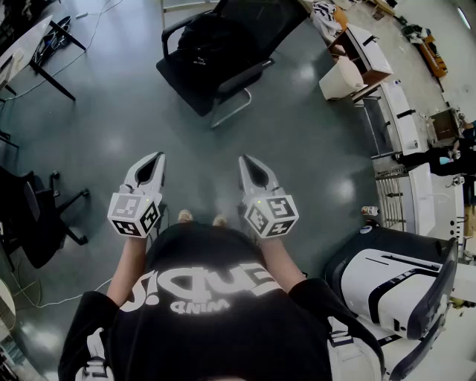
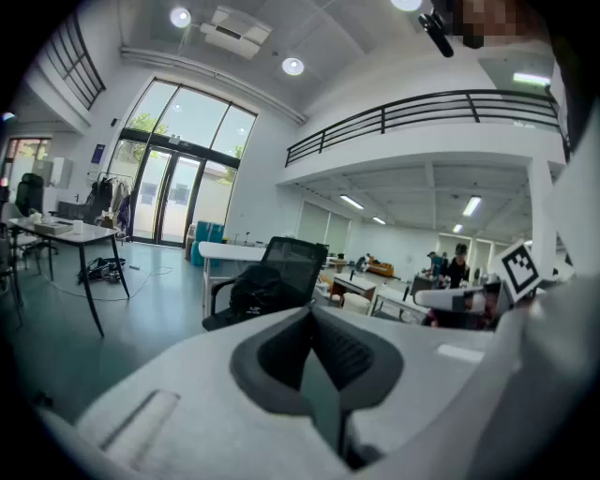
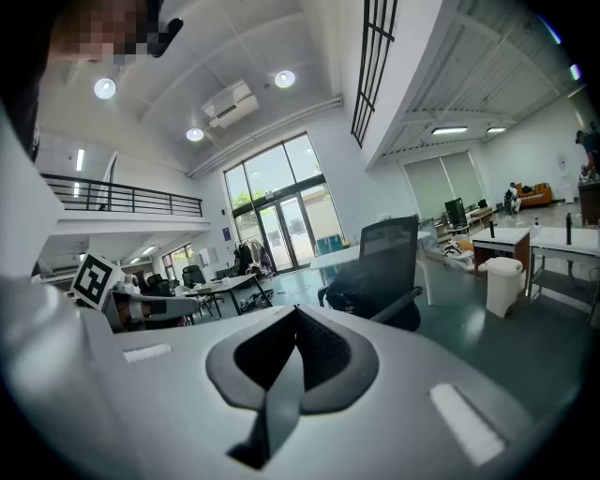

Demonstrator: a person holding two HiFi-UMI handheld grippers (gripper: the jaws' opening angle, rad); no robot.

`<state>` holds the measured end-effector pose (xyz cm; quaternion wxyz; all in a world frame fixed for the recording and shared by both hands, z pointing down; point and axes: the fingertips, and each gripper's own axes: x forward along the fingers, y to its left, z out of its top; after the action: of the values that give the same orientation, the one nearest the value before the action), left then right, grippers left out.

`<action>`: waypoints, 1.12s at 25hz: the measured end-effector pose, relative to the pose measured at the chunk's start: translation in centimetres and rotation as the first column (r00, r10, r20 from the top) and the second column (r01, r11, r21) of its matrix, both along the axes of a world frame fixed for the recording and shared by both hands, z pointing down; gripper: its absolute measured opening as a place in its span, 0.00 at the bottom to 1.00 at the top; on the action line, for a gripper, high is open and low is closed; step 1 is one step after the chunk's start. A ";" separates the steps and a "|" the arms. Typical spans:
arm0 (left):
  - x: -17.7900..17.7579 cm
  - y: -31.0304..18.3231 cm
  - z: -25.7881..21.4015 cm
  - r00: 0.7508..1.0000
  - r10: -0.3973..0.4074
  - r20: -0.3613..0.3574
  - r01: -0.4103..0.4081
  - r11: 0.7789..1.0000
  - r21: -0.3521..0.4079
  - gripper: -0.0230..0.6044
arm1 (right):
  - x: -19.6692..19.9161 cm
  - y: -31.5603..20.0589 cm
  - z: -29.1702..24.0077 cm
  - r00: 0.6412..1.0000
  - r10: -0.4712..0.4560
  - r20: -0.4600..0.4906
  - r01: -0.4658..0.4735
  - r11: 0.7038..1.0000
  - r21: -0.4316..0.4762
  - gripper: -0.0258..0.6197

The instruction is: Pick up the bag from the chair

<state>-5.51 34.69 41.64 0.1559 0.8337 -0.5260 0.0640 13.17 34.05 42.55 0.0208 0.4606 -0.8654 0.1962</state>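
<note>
Left tool [image 1: 159, 156] and right tool [image 1: 242, 159] are closed, empty; bag [image 1: 202, 43] stands upright against the chair [image 1: 260, 21] backrest.

Chair [image 1: 256, 26] cut by the top edge; bag [image 1: 202, 41] outline indistinct, black on black

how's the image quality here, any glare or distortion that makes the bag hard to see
Head view: strong fisheye, light patches glare off the glossy floor, and the black bag blends into the black chair. Left gripper view: daylit glass doors brightest, railing bowed. Right gripper view: ceiling lights flare, edges vignetted.
</note>
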 end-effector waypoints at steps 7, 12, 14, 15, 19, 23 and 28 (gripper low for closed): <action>-1.3 0.0 0.1 1.000 -0.002 -0.005 0.002 1.000 0.003 0.03 | -1.6 0.0 0.2 1.000 -0.006 0.003 0.006 1.000 -0.002 0.04; -3.0 -0.5 -0.2 1.000 0.006 -0.008 -0.006 1.000 0.015 0.03 | -3.6 -0.2 -0.1 0.999 -0.005 0.033 0.005 1.000 0.007 0.04; -3.8 -0.9 0.3 1.000 0.017 -0.005 -0.017 1.000 0.019 0.03 | -4.4 -0.4 0.0 0.999 0.002 0.033 -0.003 1.000 0.014 0.04; -4.1 -1.1 0.6 1.000 0.025 -0.005 -0.025 1.000 0.019 0.03 | -4.7 -0.5 0.1 0.999 0.009 0.032 -0.009 1.000 0.017 0.04; -5.2 -1.6 1.0 0.998 0.056 -0.002 -0.056 0.998 0.023 0.03 | -6.1 -0.7 0.6 0.998 0.044 0.043 -0.044 0.999 0.011 0.04; -6.5 -2.8 1.3 0.998 0.060 -0.012 -0.060 0.998 0.017 0.03 | -7.7 -1.9 1.1 0.998 0.047 0.041 -0.047 0.999 0.002 0.04; -7.1 -6.4 1.8 0.998 0.062 -0.020 -0.062 0.998 0.020 0.03 | -8.4 -5.5 1.5 0.998 0.048 0.043 -0.049 0.999 0.009 0.04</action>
<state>-12.66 28.30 43.48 0.1510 0.8516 -0.4989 0.0550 4.78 28.57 44.07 -0.0047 0.4772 -0.8553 0.2019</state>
